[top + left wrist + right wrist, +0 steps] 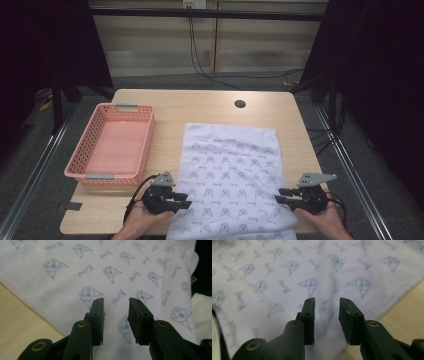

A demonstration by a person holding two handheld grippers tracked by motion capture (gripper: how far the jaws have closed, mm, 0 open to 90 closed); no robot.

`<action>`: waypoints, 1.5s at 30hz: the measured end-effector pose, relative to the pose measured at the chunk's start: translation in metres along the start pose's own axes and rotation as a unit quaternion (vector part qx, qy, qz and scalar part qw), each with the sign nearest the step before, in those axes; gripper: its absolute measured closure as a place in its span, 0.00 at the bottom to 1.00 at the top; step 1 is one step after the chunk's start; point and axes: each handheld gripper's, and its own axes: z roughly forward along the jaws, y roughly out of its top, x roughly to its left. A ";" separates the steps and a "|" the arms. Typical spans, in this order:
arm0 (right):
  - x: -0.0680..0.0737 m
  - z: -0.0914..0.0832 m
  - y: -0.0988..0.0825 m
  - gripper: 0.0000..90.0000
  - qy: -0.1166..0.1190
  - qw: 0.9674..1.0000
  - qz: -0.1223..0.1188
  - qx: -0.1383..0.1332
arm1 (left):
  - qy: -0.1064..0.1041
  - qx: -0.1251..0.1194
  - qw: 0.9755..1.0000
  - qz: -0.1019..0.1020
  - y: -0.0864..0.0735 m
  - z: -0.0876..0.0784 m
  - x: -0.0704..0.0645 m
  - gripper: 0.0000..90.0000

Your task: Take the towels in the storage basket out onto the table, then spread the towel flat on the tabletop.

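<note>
A white cloth (232,165) printed with small blue figures lies flat on the wooden table (200,107), its near end hanging over the front edge. My left gripper (187,201) rests at the cloth's left edge near the front and points right. In the left gripper view the cloth (130,267) spreads under the left gripper (116,301), whose jaws stand apart with nothing between them. My right gripper (278,195) sits at the cloth's right edge and points left. In the right gripper view the right gripper (327,300) is likewise open over the cloth (294,270).
A pink plastic basket (145,135) with nothing in it stands on the left part of the table. A round cable hole (240,104) sits near the far edge. Bare wood (15,322) shows beside the cloth's hem. Black curtains and floor cables surround the table.
</note>
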 end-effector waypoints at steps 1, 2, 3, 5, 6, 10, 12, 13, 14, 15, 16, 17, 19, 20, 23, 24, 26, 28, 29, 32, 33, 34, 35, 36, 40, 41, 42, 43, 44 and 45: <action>-0.004 0.002 0.004 0.71 -0.006 1.000 0.002 -0.007 | 0.009 -0.005 1.000 0.000 0.004 0.001 0.005 0.71; -0.008 0.004 0.007 0.70 -0.012 1.000 0.001 -0.015 | 0.009 -0.008 1.000 -0.008 0.008 0.003 0.011 0.71; -0.012 0.006 0.011 0.69 -0.011 1.000 0.004 -0.019 | 0.017 -0.009 1.000 -0.009 0.012 0.005 0.017 0.71; -0.018 0.010 0.019 0.68 -0.022 0.999 0.007 -0.027 | 0.027 -0.009 0.999 -0.015 0.019 0.009 0.029 0.71; -0.021 0.012 0.022 0.67 -0.020 0.999 0.006 -0.030 | 0.031 -0.012 0.999 -0.023 0.021 0.013 0.035 0.70; -0.028 0.023 0.030 0.66 -0.023 0.999 0.003 -0.023 | 0.054 -0.008 0.998 -0.038 0.030 0.026 0.055 0.69; -0.031 0.028 0.033 0.65 -0.030 0.999 0.003 -0.018 | 0.057 -0.003 0.998 -0.040 0.035 0.031 0.058 0.65; -0.034 0.030 0.034 0.64 -0.031 0.999 0.003 -0.020 | 0.061 -0.003 0.998 -0.030 0.037 0.034 0.058 0.65; -0.037 0.033 0.034 0.63 -0.033 0.999 0.005 -0.018 | 0.068 -0.004 0.997 -0.025 0.038 0.035 0.059 0.65; -0.039 0.036 0.035 0.63 -0.039 0.999 0.005 -0.015 | 0.070 -0.010 0.997 -0.033 0.040 0.036 0.063 0.67; -0.043 0.042 0.037 0.61 -0.041 0.999 0.008 -0.009 | 0.074 -0.009 0.997 -0.032 0.040 0.036 0.063 0.68; -0.044 0.044 0.038 0.60 -0.044 0.999 0.008 -0.004 | 0.075 -0.009 0.997 -0.027 0.040 0.037 0.062 0.69; -0.046 0.048 0.038 0.60 -0.048 0.999 0.006 0.001 | 0.081 -0.006 0.997 -0.017 0.040 0.038 0.061 0.69; -0.047 0.053 0.039 0.59 -0.050 0.999 0.005 0.007 | 0.083 -0.008 0.996 -0.016 0.040 0.039 0.060 0.69; -0.047 0.058 0.039 0.62 -0.061 0.998 0.003 0.011 | 0.091 -0.005 0.996 -0.005 0.039 0.039 0.056 0.73; -0.046 0.058 0.038 0.66 -0.065 0.998 -0.001 0.014 | 0.088 -0.007 0.996 -0.007 0.037 0.039 0.054 0.73; -0.043 0.055 0.037 0.79 -0.069 0.997 -0.002 0.019 | 0.083 -0.007 0.997 0.001 0.035 0.039 0.050 0.77; -0.041 0.053 0.035 0.91 -0.069 0.997 0.000 0.021 | 0.085 -0.003 0.996 0.007 0.034 0.039 0.047 0.80; -0.041 0.052 0.034 0.96 -0.070 0.997 0.006 0.021 | 0.098 0.001 0.995 0.014 0.034 0.039 0.045 0.84; -0.043 0.050 0.033 0.97 -0.068 0.997 0.023 0.023 | 0.088 0.001 0.996 0.008 0.036 0.040 0.048 0.95; -0.042 0.050 0.033 0.97 -0.071 0.997 0.022 0.023 | 0.082 0.001 0.997 0.006 0.035 0.040 0.049 0.96; -0.040 0.049 0.032 0.97 -0.073 0.997 0.016 0.024 | 0.078 -0.001 0.997 0.001 0.034 0.039 0.049 0.97; -0.039 0.048 0.031 0.97 -0.072 0.997 0.016 0.024 | 0.073 -0.002 0.997 0.001 0.032 0.038 0.048 0.97; -0.038 0.046 0.029 0.97 -0.068 0.997 0.017 0.024 | 0.069 -0.001 0.998 0.001 0.030 0.038 0.045 0.97; -0.030 0.036 0.020 0.97 -0.057 0.998 0.020 0.034 | 0.058 0.013 0.998 0.013 0.021 0.033 0.027 0.97; -0.027 0.035 0.019 0.97 -0.057 0.998 0.017 0.033 | 0.058 0.013 0.998 0.013 0.021 0.033 0.027 0.97; -0.022 0.032 0.016 0.97 -0.055 0.998 0.015 0.036 | 0.048 0.021 0.998 0.019 0.017 0.030 0.018 0.97; -0.020 0.029 0.013 0.97 -0.053 0.998 0.012 0.039 | 0.041 0.022 0.999 0.019 0.015 0.030 0.015 0.97; -0.017 0.027 0.012 0.97 -0.054 0.998 0.009 0.041 | 0.041 0.025 0.999 0.020 0.013 0.029 0.011 0.97; -0.015 0.025 0.009 0.97 -0.047 0.998 0.007 0.040 | 0.032 0.030 0.999 0.022 0.009 0.026 0.005 0.97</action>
